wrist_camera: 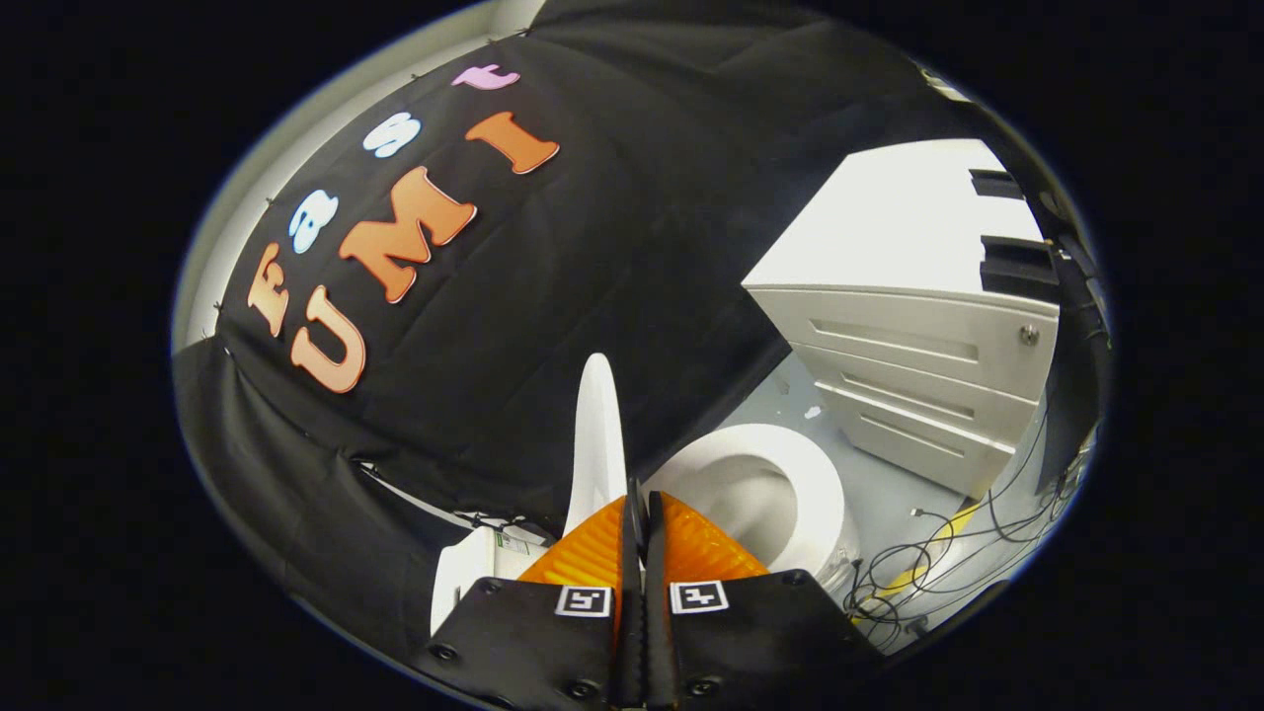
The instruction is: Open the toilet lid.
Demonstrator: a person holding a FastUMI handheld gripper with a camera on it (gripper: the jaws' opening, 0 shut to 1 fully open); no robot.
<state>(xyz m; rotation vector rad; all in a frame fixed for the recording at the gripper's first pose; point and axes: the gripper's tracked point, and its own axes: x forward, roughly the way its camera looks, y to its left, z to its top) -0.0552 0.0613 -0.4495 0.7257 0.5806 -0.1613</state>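
with its fingers pressed together, the hand-held gripper (638,499) sits just below the upright toilet lid (598,434); open bowl (780,484) and drawer cabinet (928,375) beyond.

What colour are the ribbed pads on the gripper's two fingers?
Orange. The pads show best in the gripper view, pressed together just before the raised white toilet lid.

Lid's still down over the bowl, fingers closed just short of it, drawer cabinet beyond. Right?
Not quite: the lid is up, standing on edge, with the bowl uncovered beside it, as the gripper view shows. The rest holds: the gripper has its fingers closed, just short of the lid, and the drawer cabinet stands beyond.
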